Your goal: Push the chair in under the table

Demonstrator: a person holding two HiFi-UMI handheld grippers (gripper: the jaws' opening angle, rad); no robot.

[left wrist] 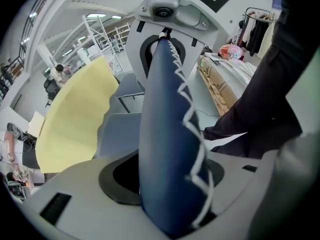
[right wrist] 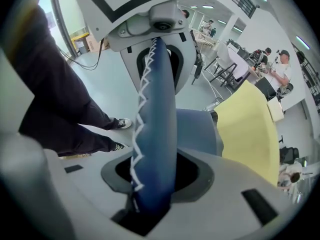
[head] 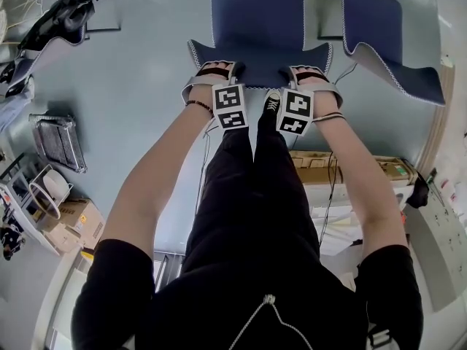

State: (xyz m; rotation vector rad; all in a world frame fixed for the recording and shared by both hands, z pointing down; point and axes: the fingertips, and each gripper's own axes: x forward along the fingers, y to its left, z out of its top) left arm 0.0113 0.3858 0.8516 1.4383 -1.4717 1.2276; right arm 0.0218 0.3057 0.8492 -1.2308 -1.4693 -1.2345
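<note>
The blue chair has its seat far from me and its backrest, edged in white zigzag stitching, near me. My left gripper sits over the backrest's top edge at the left, my right gripper at the right, both pointing steeply down. In the left gripper view the padded backrest edge runs between the jaws of the left gripper and fills the gap. In the right gripper view the backrest edge likewise fills the right gripper. Both are shut on it. No table shows in the head view.
A second blue chair stands close on the right. A black chair and a wire rack stand at the left. Cardboard boxes lie behind my legs. A yellow panel rises beyond the chair.
</note>
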